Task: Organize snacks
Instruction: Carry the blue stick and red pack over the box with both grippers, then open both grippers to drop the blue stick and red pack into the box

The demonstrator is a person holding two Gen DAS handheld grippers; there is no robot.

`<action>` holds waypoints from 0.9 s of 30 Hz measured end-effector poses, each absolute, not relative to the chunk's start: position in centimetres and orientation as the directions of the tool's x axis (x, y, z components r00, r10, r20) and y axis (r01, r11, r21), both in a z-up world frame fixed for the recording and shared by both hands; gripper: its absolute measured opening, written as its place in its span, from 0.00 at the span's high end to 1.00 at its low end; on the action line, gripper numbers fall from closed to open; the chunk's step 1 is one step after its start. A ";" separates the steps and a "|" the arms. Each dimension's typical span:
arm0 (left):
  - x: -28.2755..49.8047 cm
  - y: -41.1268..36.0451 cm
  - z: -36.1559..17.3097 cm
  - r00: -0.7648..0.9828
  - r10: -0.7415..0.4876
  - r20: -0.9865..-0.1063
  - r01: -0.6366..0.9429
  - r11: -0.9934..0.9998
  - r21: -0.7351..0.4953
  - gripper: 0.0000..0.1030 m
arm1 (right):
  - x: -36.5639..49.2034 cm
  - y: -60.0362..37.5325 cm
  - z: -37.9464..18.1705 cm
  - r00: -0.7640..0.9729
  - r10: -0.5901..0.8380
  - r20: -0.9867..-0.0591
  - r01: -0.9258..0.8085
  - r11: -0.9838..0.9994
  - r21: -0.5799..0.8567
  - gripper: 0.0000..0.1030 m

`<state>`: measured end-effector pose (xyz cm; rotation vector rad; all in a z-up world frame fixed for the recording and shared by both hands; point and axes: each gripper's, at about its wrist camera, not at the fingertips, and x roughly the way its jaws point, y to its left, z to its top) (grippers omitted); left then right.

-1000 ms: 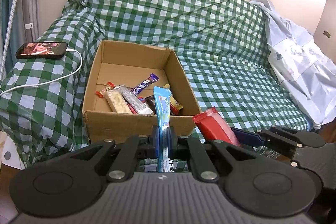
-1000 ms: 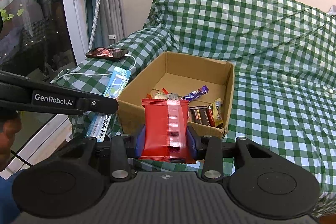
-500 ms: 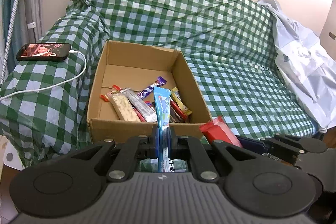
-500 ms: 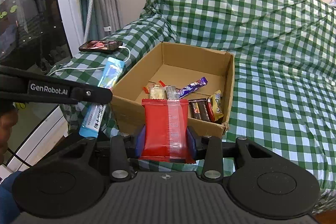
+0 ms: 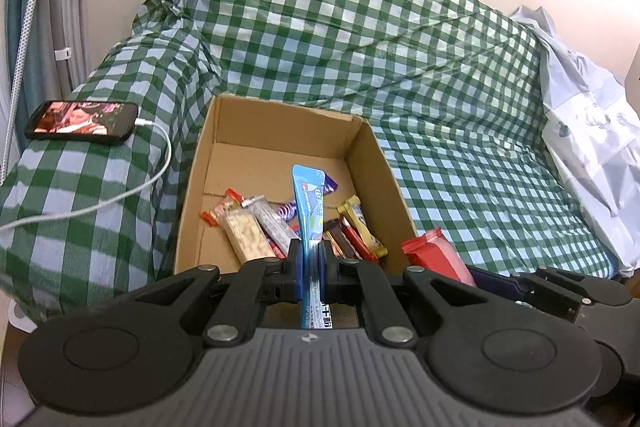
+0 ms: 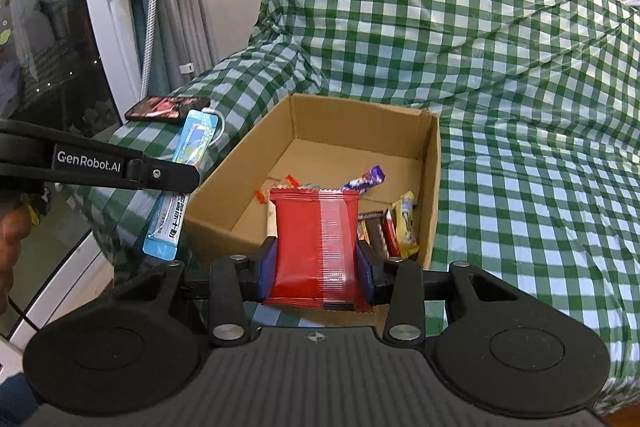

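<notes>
An open cardboard box (image 5: 370, 155) (image 6: 434, 163) sits on a green checked sofa and holds several snack bars (image 5: 248, 239) (image 6: 404, 223). My left gripper (image 5: 311, 259) is shut on a thin blue snack packet (image 5: 310, 203), held upright just over the box's near edge. From the right wrist view that same blue packet (image 6: 192, 147) shows at the left, clamped in the left gripper (image 6: 182, 175). My right gripper (image 6: 316, 267) is shut on a red snack packet (image 6: 314, 243) in front of the box's near wall. The red packet (image 5: 434, 255) also shows at the box's right corner.
A phone (image 5: 82, 121) (image 6: 166, 107) lies on the sofa's left armrest with a white cable (image 5: 120, 195) trailing off it. A pale sheet (image 5: 592, 147) covers the sofa's right end. A window and curtain (image 6: 60, 27) stand at the left. A hand (image 6: 10, 247) shows at the left edge.
Both grippers have moved closer to the box with their packets still held. The box looks larger and nearer in both views.
</notes>
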<state>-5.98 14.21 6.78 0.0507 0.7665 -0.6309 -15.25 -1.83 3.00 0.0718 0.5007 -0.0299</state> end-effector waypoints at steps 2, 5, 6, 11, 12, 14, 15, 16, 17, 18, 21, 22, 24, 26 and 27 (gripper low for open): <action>-4.9 13.7 6.8 0.550 -0.508 -0.663 0.546 0.819 -0.174 0.93 | -14.2 -2.3 3.2 0.879 -0.014 -0.476 0.049 0.997 0.062 0.59; -3.1 13.0 6.4 0.548 -0.497 -0.673 0.536 0.826 -0.173 0.93 | -12.4 -3.4 3.2 0.876 -0.016 -0.481 0.056 0.996 0.068 0.59; -2.5 12.7 6.2 0.546 -0.492 -0.678 0.532 0.829 -0.173 0.93 | -11.8 -3.6 3.2 0.875 -0.018 -0.484 0.058 0.996 0.069 0.59; 0.5 11.2 4.9 0.534 -0.473 -0.701 0.520 0.837 -0.169 0.93 | -8.5 -5.7 2.5 0.866 -0.025 -0.500 0.074 0.994 0.078 0.59; 1.0 10.8 4.6 0.534 -0.469 -0.703 0.521 0.838 -0.164 0.93 | -7.9 -6.2 2.3 0.864 -0.027 -0.503 0.077 0.994 0.080 0.59; 2.0 10.1 4.0 0.536 -0.459 -0.708 0.521 0.840 -0.150 0.93 | -6.7 -6.9 1.9 0.860 -0.029 -0.510 0.083 0.993 0.084 0.59; 2.6 9.8 3.7 0.535 -0.455 -0.712 0.520 0.841 -0.146 0.93 | -6.1 -7.2 1.6 0.857 -0.029 -0.515 0.085 0.993 0.086 0.59; 3.1 9.5 3.3 0.533 -0.449 -0.717 0.518 0.843 -0.143 0.93 | -5.7 -7.5 1.3 0.855 -0.029 -0.518 0.086 0.992 0.087 0.59; 3.6 9.2 2.9 0.529 -0.442 -0.724 0.514 0.846 -0.141 0.93 | -5.0 -7.9 1.0 0.852 -0.030 -0.523 0.089 0.992 0.088 0.59; 4.1 9.0 2.6 0.524 -0.438 -0.730 0.511 0.848 -0.141 0.93 | -4.6 -8.2 0.8 0.850 -0.030 -0.526 0.092 0.992 0.091 0.59; 5.6 8.4 1.4 0.514 -0.414 -0.751 0.499 0.857 -0.130 0.93 | -3.0 -8.7 0.0 0.841 -0.025 -0.541 0.099 0.989 0.107 0.58; 5.9 8.2 1.1 0.511 -0.408 -0.756 0.496 0.859 -0.127 0.93 | -2.7 -8.8 -0.2 0.839 -0.024 -0.544 0.101 0.989 0.111 0.58; 6.7 7.9 0.5 0.504 -0.397 -0.767 0.493 0.861 -0.123 0.93 | -1.9 -9.1 -0.7 0.834 -0.024 -0.551 0.106 0.987 0.117 0.58; 7.4 7.6 -0.1 0.499 -0.384 -0.777 0.490 0.864 -0.112 0.92 | -1.3 -9.3 -1.1 0.829 -0.025 -0.559 0.111 0.986 0.122 0.58; 7.7 7.4 -0.3 0.496 -0.376 -0.783 0.489 0.866 -0.106 0.91 | -1.0 -9.4 -1.3 0.827 -0.022 -0.562 0.113 0.985 0.127 0.57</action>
